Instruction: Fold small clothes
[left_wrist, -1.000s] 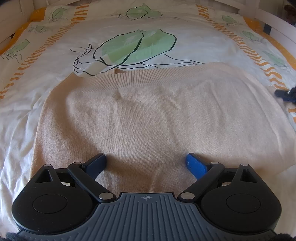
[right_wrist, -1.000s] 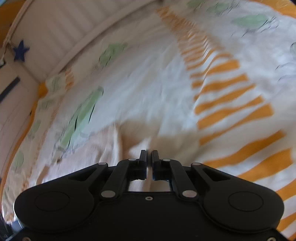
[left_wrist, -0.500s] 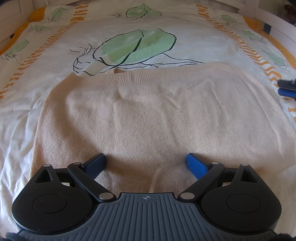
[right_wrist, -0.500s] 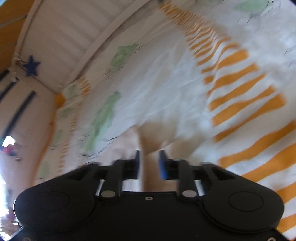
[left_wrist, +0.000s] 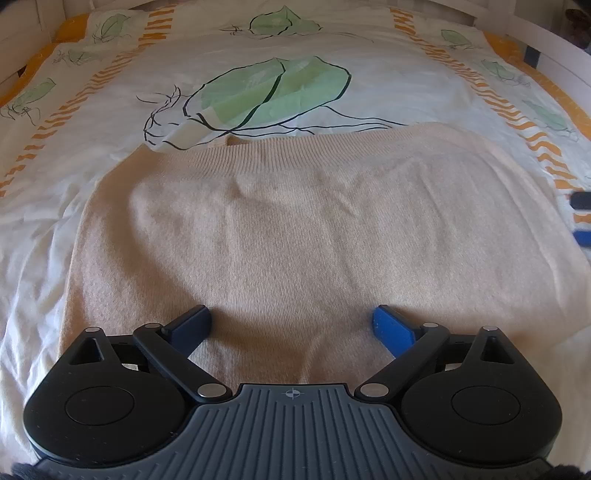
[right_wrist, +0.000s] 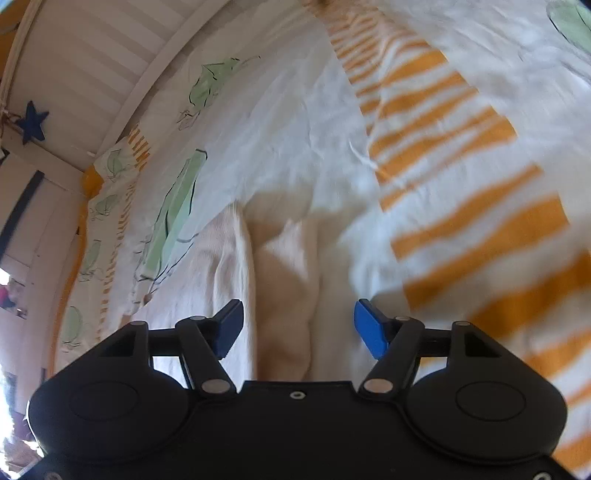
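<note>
My left fingers (left_wrist: 291, 325) stand wide apart just over the near part of the beige sweater (left_wrist: 295, 229), gripping nothing; I hold them low and pointed down so they are ready to take the near fabric once the side is dealt with. The sweater lies spread on the bed's duvet (left_wrist: 258, 55), its ribbed band running across the far edge, just below the big green leaf print (left_wrist: 273, 92). The knit looks soft and fine, slightly fuzzy, with a small pucker near the band and shallow waves elsewhere; I judge it will drape and slide rather than hold a crease.

My right fingers (right_wrist: 299, 325) have just been opening and now stand well apart. A rumpled fold of the sweater's side (right_wrist: 284, 280) sits between them, but the blue pads (right_wrist: 369, 328) do not press on it, so I take it as let go, lying where I want that side. In the left view the tips of this gripper show at the sweater's right edge. The duvet is thin, crinkled cotton, white with orange stripes (right_wrist: 461, 229), and it wrinkles up beside the fold.
</note>
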